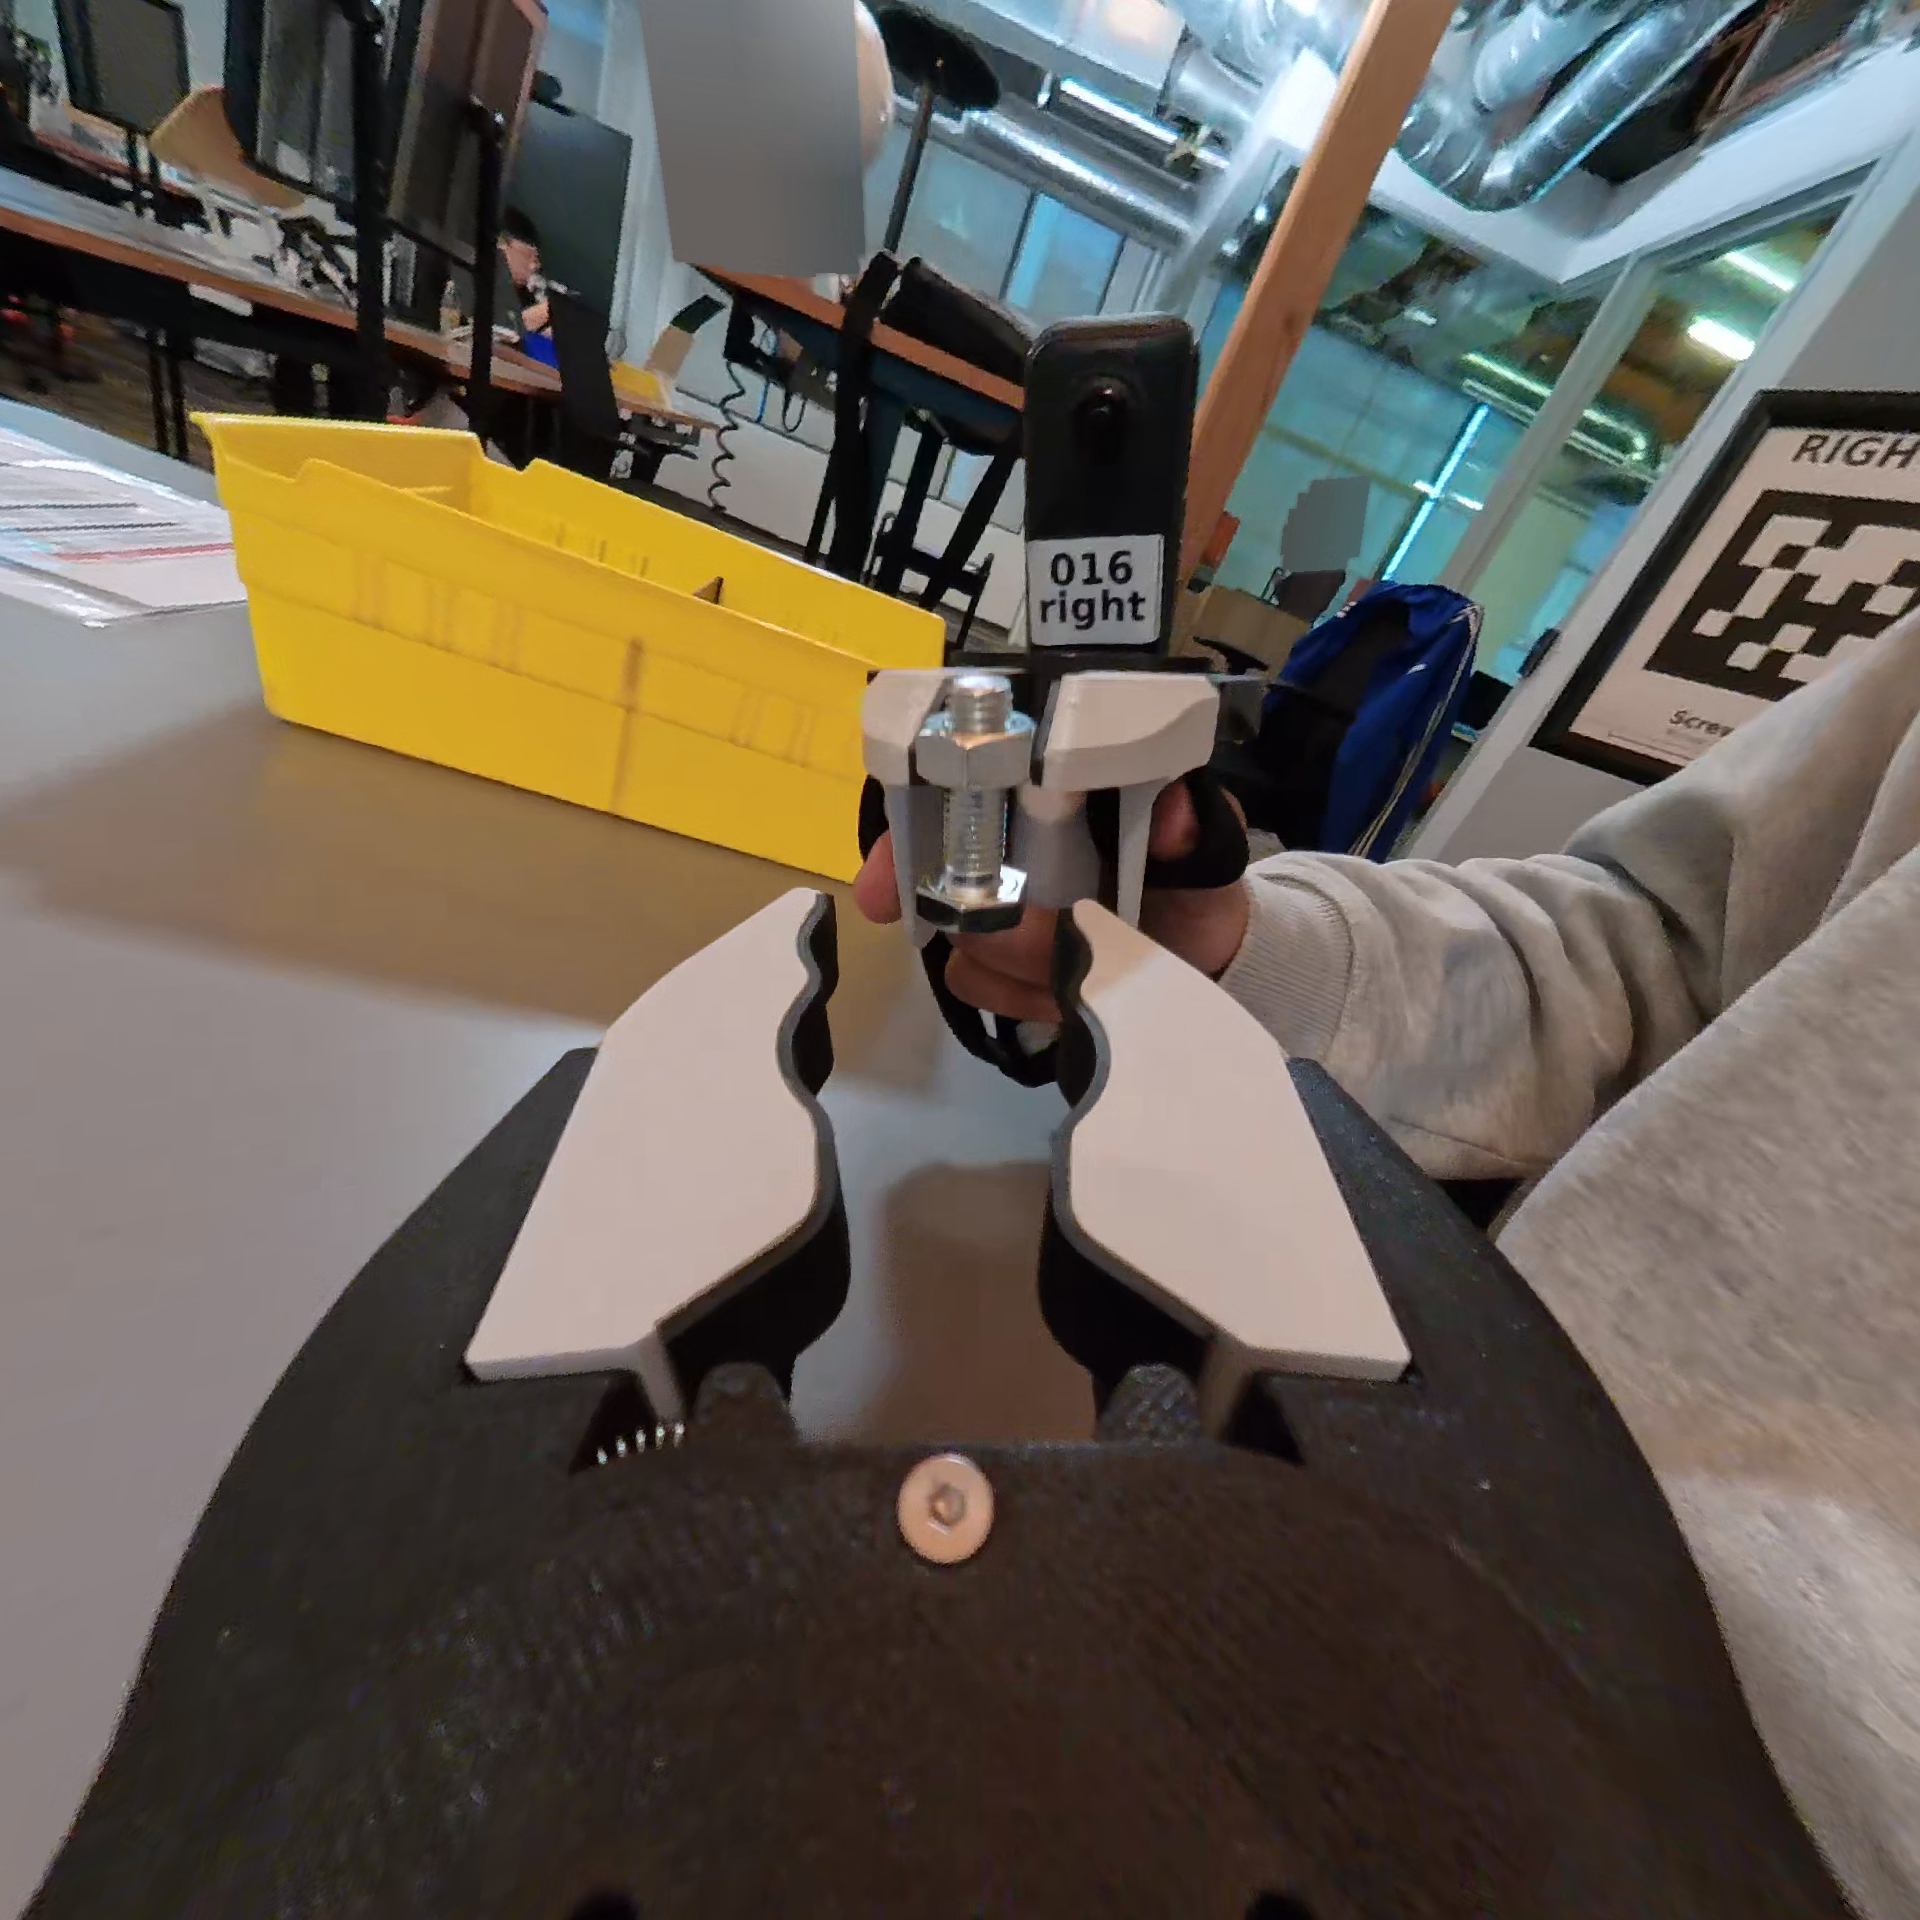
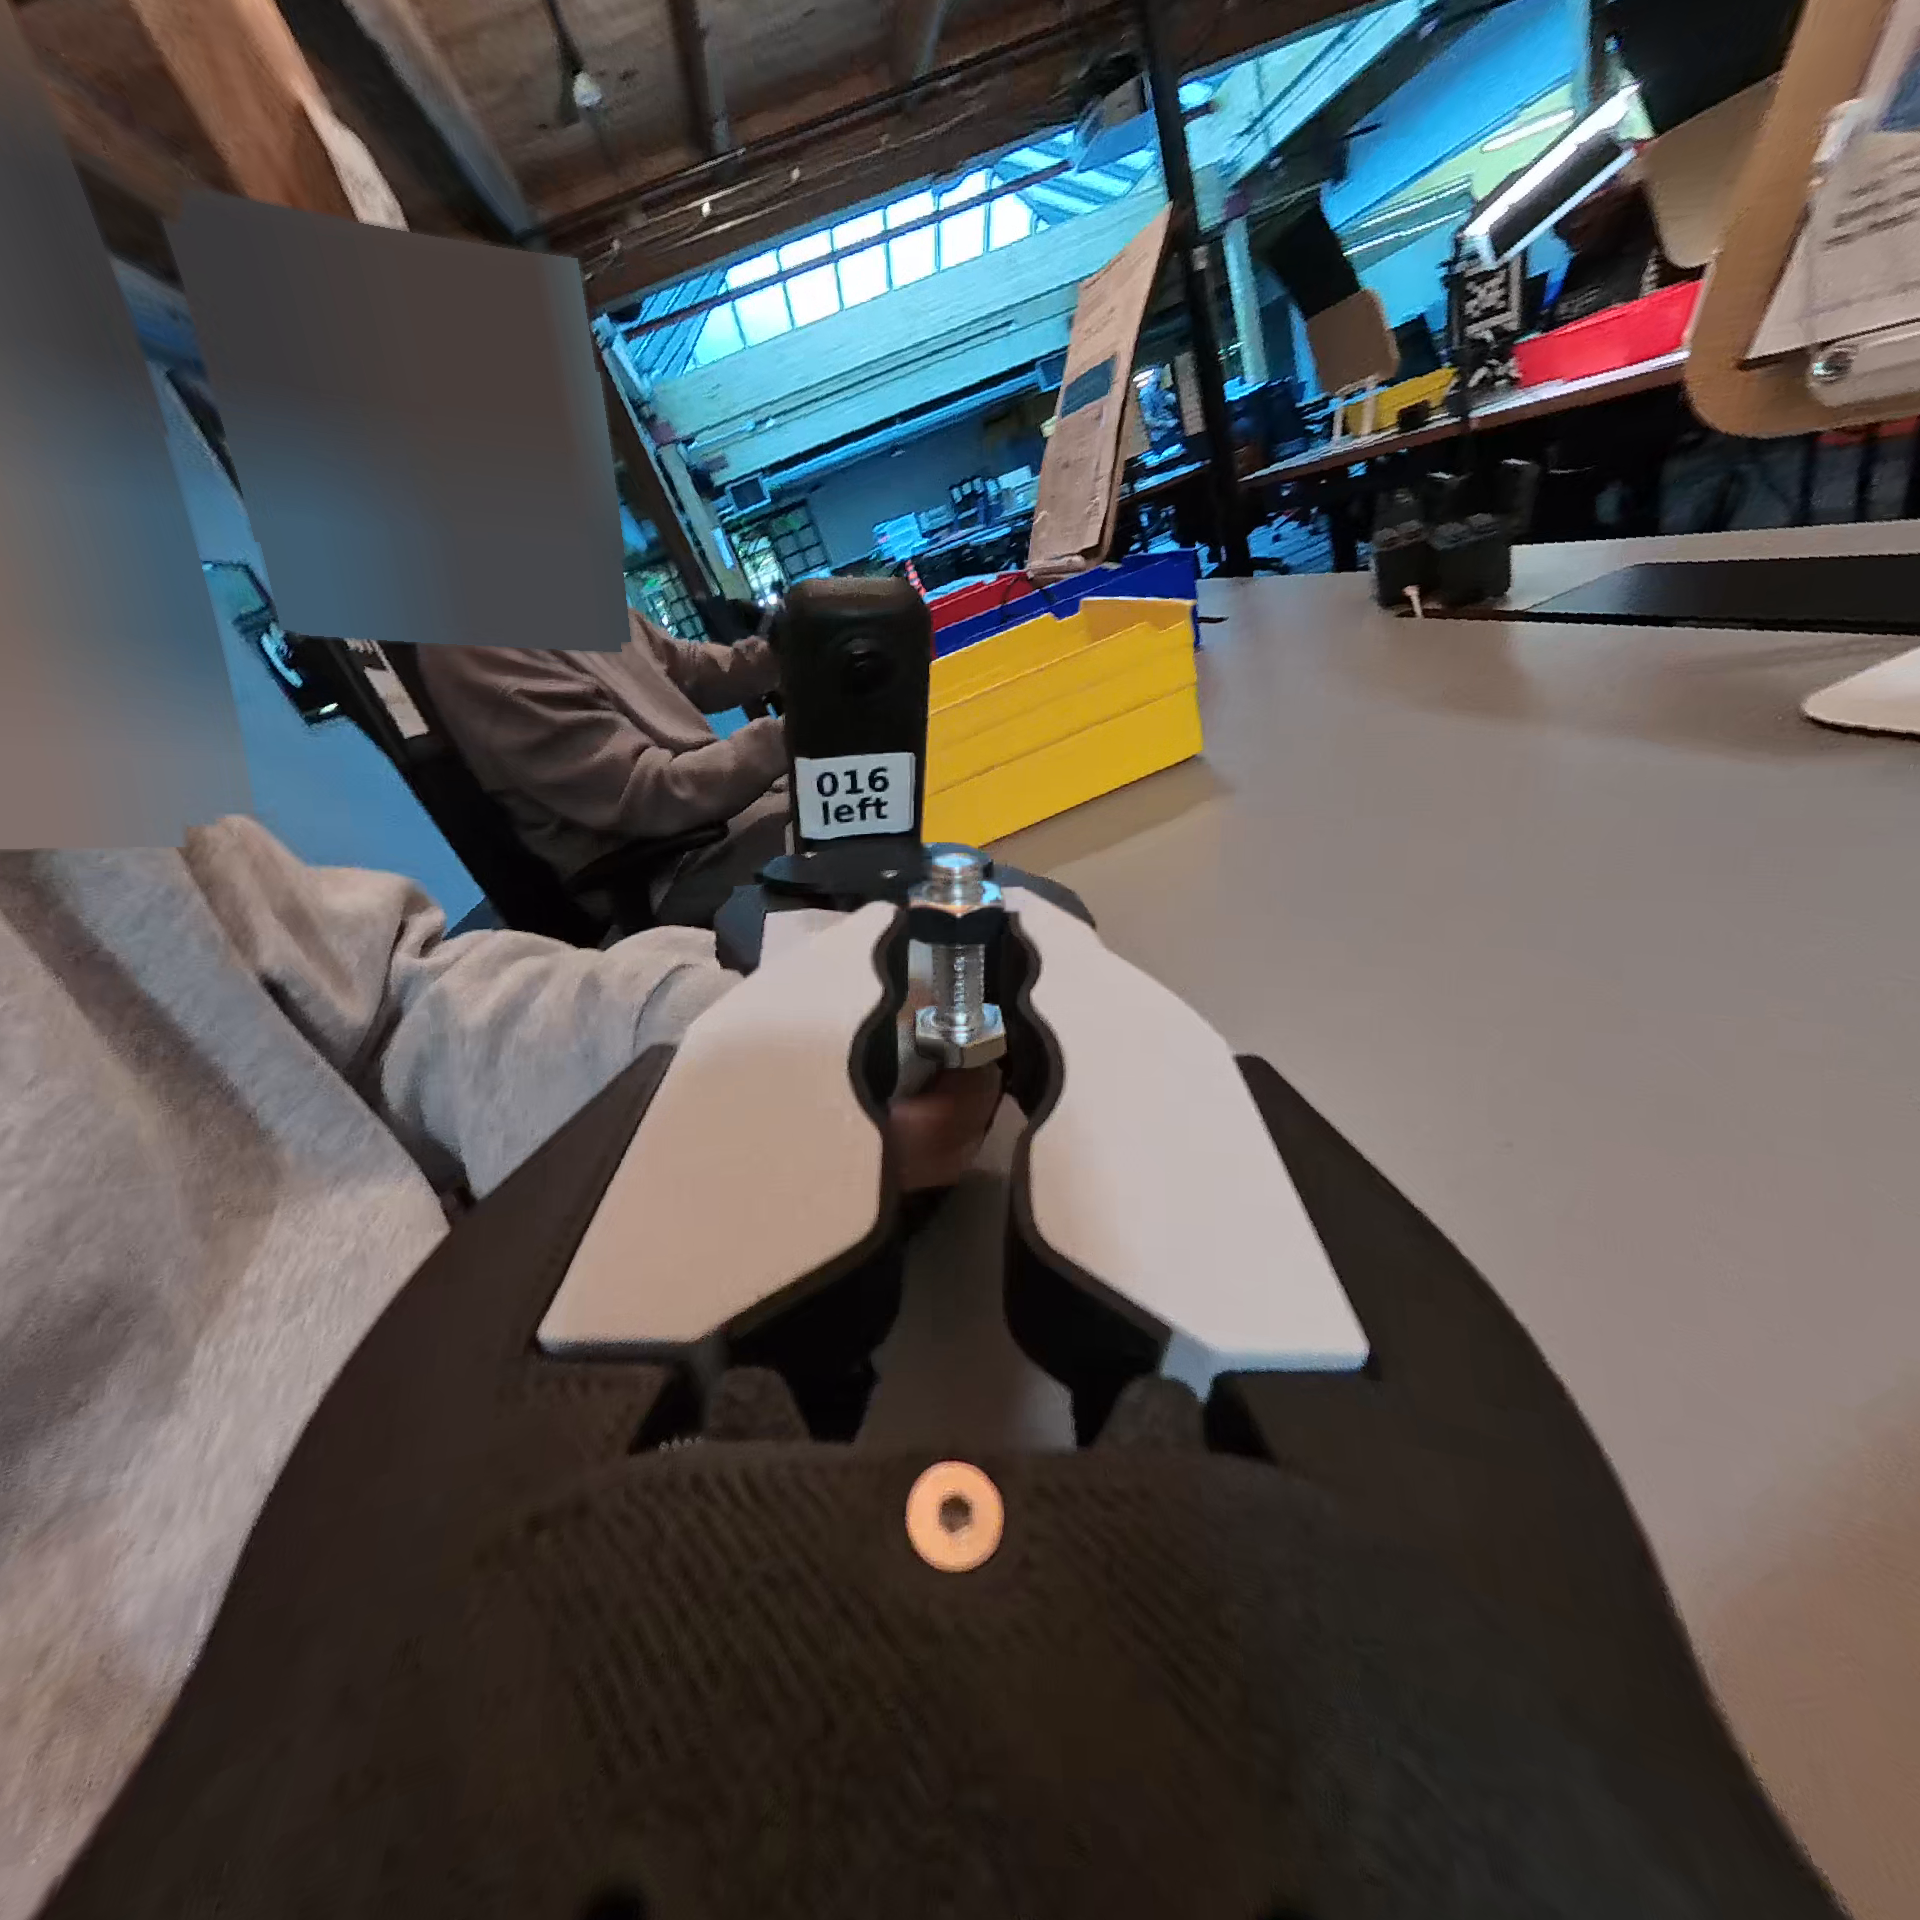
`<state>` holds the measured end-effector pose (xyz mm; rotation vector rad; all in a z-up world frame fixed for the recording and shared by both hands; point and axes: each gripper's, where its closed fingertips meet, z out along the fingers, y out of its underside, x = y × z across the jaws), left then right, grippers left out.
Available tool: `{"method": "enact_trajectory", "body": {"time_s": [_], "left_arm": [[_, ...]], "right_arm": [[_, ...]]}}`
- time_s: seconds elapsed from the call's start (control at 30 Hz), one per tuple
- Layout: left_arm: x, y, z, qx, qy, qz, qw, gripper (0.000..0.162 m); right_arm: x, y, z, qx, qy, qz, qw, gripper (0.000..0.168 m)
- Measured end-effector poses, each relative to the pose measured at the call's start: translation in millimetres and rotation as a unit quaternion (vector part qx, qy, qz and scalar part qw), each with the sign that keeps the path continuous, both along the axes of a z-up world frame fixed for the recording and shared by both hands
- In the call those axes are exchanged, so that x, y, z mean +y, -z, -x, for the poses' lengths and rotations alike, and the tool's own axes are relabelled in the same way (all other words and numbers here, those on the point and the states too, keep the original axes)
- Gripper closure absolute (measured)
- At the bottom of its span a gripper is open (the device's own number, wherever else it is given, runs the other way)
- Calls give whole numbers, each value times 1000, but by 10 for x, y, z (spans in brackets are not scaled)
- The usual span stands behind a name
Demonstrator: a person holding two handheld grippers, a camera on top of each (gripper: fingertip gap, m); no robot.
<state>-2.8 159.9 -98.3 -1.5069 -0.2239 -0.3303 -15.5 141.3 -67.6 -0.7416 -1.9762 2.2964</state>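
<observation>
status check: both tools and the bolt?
Right tool shut on bolt, nut threaded on it. Left tool open, empty, just short of the bolt. Yellow bin behind, clear.

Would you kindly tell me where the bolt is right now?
The bolt stands upright between the right gripper's fingers, directly ahead of the open left gripper, with the yellow bin on the table behind.
</observation>
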Motion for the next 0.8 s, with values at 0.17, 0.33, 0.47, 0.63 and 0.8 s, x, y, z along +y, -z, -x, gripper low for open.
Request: {"method": "enact_trajectory", "body": {"time_s": [0.17, 0.33, 0.47, 0.63, 0.8], "left_arm": [[-21, -44, -100, 18, 29, -14, 999, 122], [-28, -71, -160, 26, 42, -23, 999, 122], [-50, -105, -182, 27, 49, -34, 998, 124], [-74, -149, -220, 14, 66, -45, 997, 128], [-74, -154, -216, 16, 64, -45, 997, 131]], "right_arm": [[-31, -33, -52, 11, -13, 7, 1000, 151], [-2, -111, -80, 4, -29, 44, 999, 151], [-3, -143, -111, -2, -46, 62, 997, 151], [-48, -121, -132, -5, -56, 59, 997, 151], [-71, -114, -150, 0, -58, 53, 997, 151]]}}
